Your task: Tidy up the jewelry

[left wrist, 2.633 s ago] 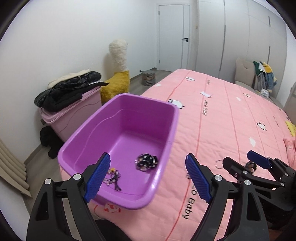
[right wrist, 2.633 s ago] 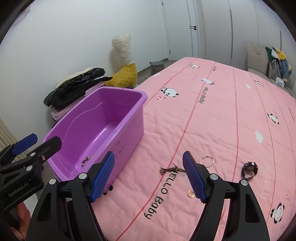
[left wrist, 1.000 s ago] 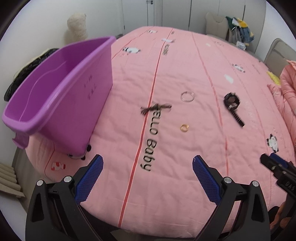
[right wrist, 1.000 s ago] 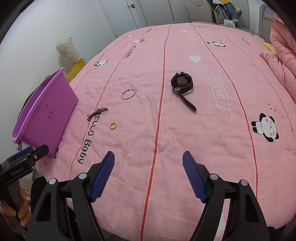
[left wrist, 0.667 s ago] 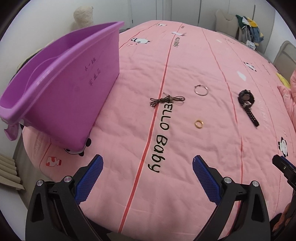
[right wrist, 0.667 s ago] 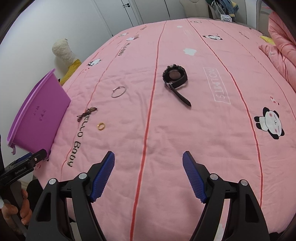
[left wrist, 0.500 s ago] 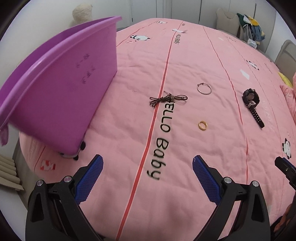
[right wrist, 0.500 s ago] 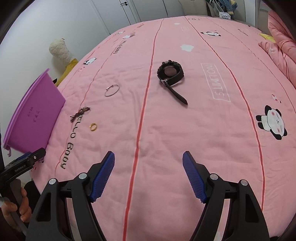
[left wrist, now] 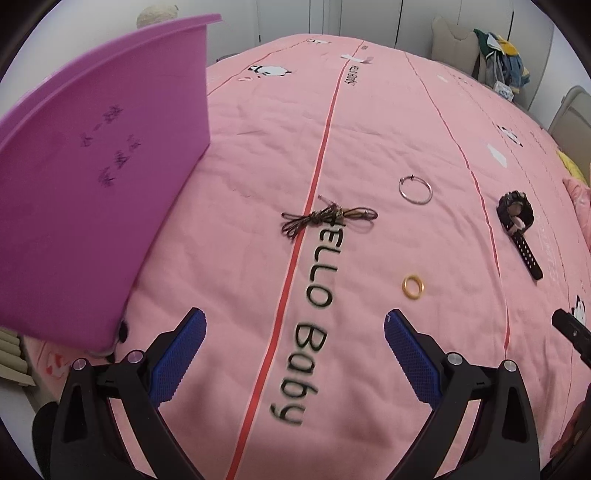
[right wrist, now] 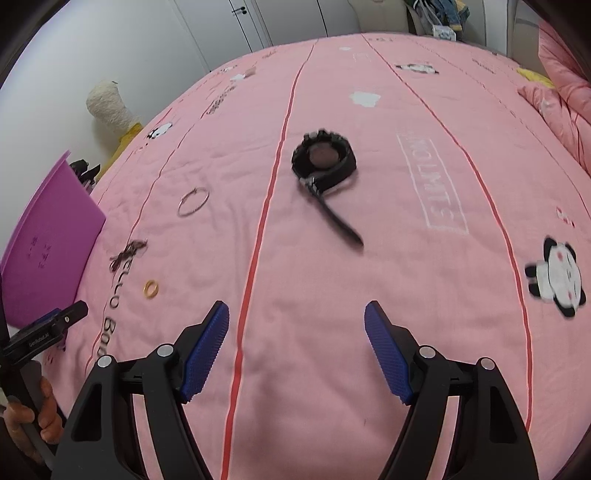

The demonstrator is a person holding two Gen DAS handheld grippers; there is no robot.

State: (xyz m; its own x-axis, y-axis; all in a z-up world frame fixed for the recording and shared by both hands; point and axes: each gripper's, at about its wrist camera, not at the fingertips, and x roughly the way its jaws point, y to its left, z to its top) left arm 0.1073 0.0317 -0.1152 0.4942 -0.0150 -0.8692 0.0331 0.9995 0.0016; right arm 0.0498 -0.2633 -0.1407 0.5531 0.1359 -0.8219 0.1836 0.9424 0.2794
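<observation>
On the pink bedspread lie a brown cord bracelet (left wrist: 327,218) (right wrist: 128,252), a thin silver hoop (left wrist: 415,189) (right wrist: 192,201), a gold ring (left wrist: 412,287) (right wrist: 151,289) and a black watch (left wrist: 516,218) (right wrist: 325,162). The purple bin (left wrist: 92,192) (right wrist: 44,251) stands at the bed's left edge. My left gripper (left wrist: 295,347) is open and empty, hovering short of the cord bracelet and ring. My right gripper (right wrist: 297,339) is open and empty, hovering short of the watch.
A cream and yellow plush toy (right wrist: 110,110) stands on the floor beyond the bed's left side. A folded pink quilt (right wrist: 565,92) lies at the right. Clothes hang on a chair (left wrist: 498,66) at the far end. White wardrobe doors (right wrist: 277,22) line the back wall.
Both grippers swung away from the bin toward the bed, then moved lower and closer to the jewelry. The watch has grown larger in the right wrist view. Both stayed open.
</observation>
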